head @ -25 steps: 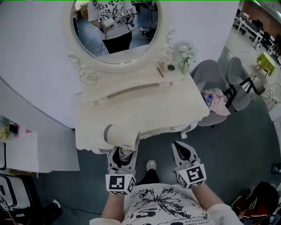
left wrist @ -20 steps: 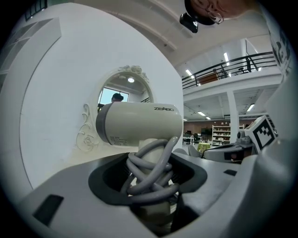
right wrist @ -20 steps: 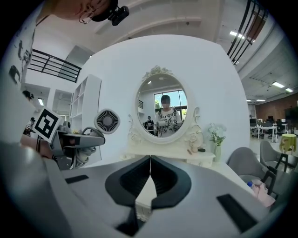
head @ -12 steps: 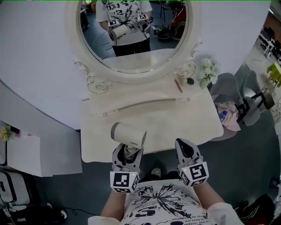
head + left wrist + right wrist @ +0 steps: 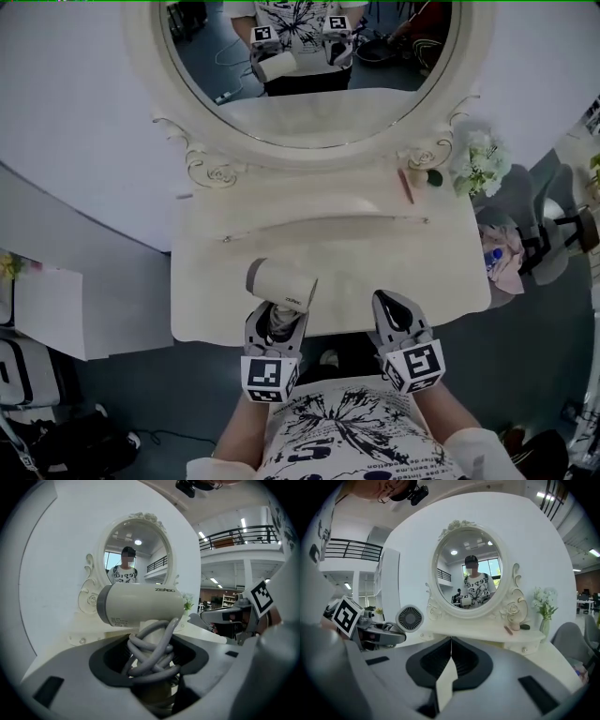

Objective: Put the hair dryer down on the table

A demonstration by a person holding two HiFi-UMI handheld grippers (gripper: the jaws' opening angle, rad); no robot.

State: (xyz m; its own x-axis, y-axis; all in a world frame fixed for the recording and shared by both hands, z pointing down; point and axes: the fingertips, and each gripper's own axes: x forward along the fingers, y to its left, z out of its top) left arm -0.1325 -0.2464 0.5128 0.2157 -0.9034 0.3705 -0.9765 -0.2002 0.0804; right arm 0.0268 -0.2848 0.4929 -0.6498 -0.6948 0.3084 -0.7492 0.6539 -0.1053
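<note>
The left gripper (image 5: 275, 321) is clamped on the handle of a cream-white, barrel-shaped plastic hair dryer (image 5: 281, 284). The dryer is held over the front edge of the cream-white carved dressing table (image 5: 375, 253), its barrel lying level and crosswise. Whether it touches the tabletop cannot be told.

Only the left gripper view shows the grip itself. A thick grey rubber cord (image 5: 152, 653) is wound in loops round the handle, and both sit between the jaws, which stand well apart around that bundle. That view also shows small print on the barrel's side.

The right gripper view alone shows the dryer's round slatted rear grille.

The head view shows the layout. An oval mirror in a scrolled frame (image 5: 309, 112) rises behind the tabletop, reflecting both grippers and the dryer.

The right gripper (image 5: 392, 305) is just beside the left one at the table's front edge. In its own view the jaws are pressed together in a single seam with nothing between them.

On the raised shelf to the right lie a short pink stick (image 5: 406, 186) and a bunch of white flowers in a vase (image 5: 480, 161). Beyond them stands a grey rounded chair (image 5: 575, 643).
</note>
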